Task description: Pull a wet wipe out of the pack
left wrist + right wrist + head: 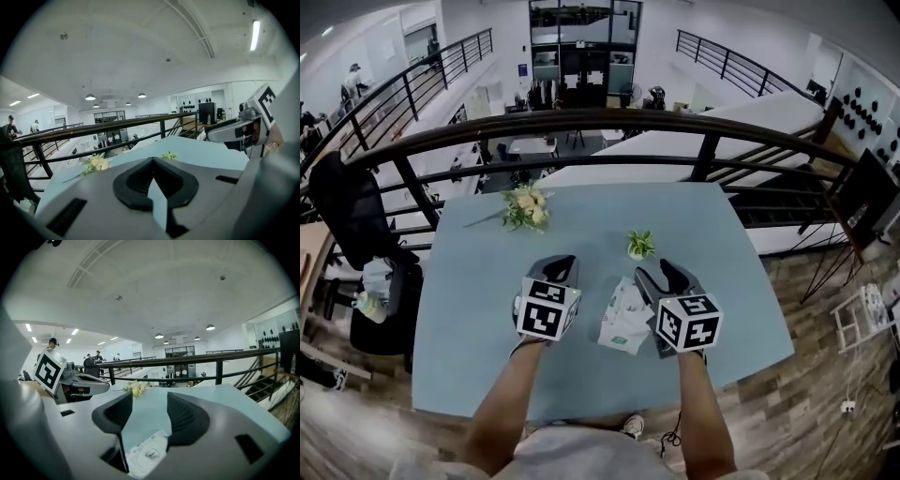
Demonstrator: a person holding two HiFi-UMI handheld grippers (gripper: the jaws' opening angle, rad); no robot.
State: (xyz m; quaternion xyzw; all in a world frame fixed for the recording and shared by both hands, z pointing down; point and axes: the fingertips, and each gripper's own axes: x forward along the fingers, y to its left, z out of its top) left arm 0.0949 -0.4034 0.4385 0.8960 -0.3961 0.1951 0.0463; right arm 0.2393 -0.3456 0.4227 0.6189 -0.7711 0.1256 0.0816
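Observation:
A white wet wipe pack point(623, 317) lies flat on the light blue table point(478, 319), between my two grippers. My right gripper point(665, 276) is just right of the pack, its jaws open. In the right gripper view the pack point(146, 453) shows low between the spread jaws of that gripper point(149, 411), with its label flap facing up and nothing gripped. My left gripper point(560, 270) hovers left of the pack, apart from it. Its jaws point(152, 161) are shut with nothing in them, and only a thin wedge of table shows between them.
A small green plant point(639, 246) stands just beyond the pack. A bunch of pale flowers point(528, 206) lies at the far left of the table. A dark railing point(609, 122) runs behind the table's far edge. A black chair point(356, 234) stands off the left side.

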